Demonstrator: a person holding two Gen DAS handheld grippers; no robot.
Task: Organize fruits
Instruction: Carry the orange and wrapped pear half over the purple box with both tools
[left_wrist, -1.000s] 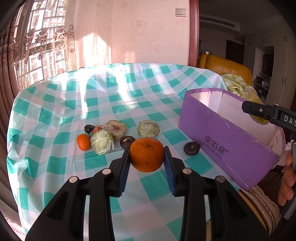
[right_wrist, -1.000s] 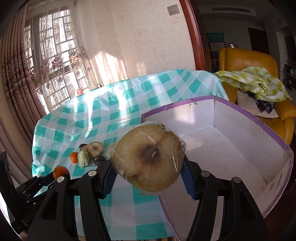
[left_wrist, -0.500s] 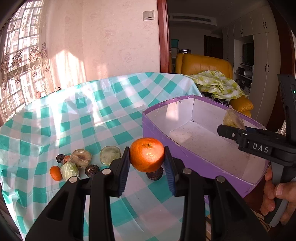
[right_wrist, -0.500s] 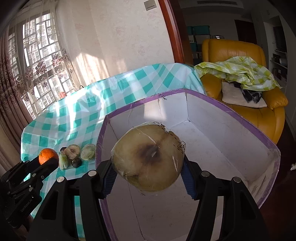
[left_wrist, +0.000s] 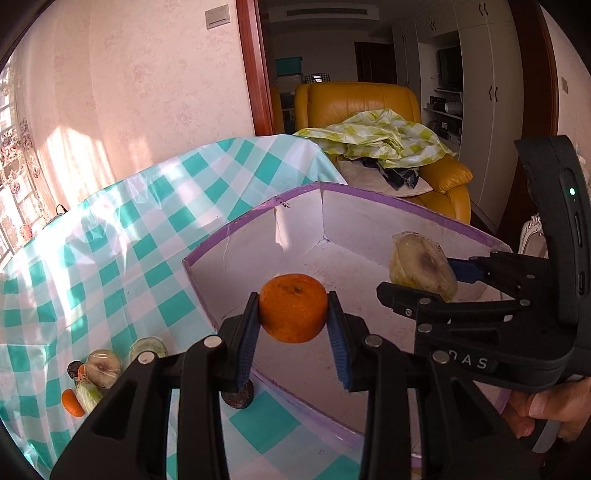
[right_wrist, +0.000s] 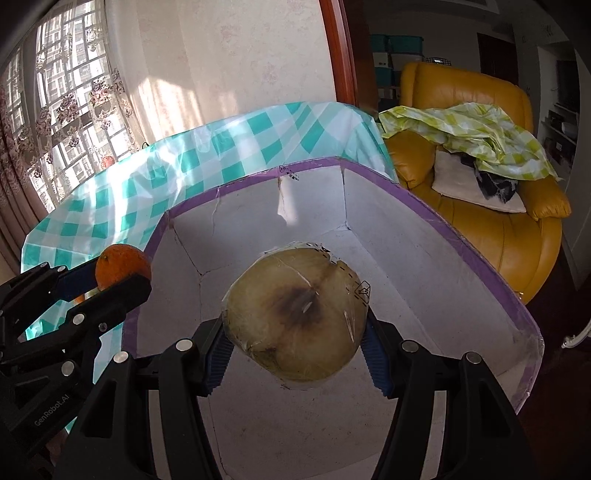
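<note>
While the left gripper (left_wrist: 292, 334) clamps a mandarin orange (left_wrist: 293, 307) between its blue pads, it hangs over the near left wall of the purple cardboard box (left_wrist: 236, 230), whose white inside is bare. Beside it, the right gripper (right_wrist: 295, 356) pinches a plastic-wrapped fruit half (right_wrist: 295, 314), pale with a dark brown centre, over the middle of the box floor; a hand (left_wrist: 543, 410) grips its handle at the lower right of the left view. Outside the box, on the teal-and-white checked tablecloth (left_wrist: 110, 240), lie more wrapped fruit pieces (left_wrist: 103, 363), a small orange (left_wrist: 71, 402) and a dark round fruit (left_wrist: 238, 397) just beside the box wall. Behind the table stands a yellow armchair (right_wrist: 480, 206) draped with a green checked cloth (right_wrist: 472, 129).
</note>
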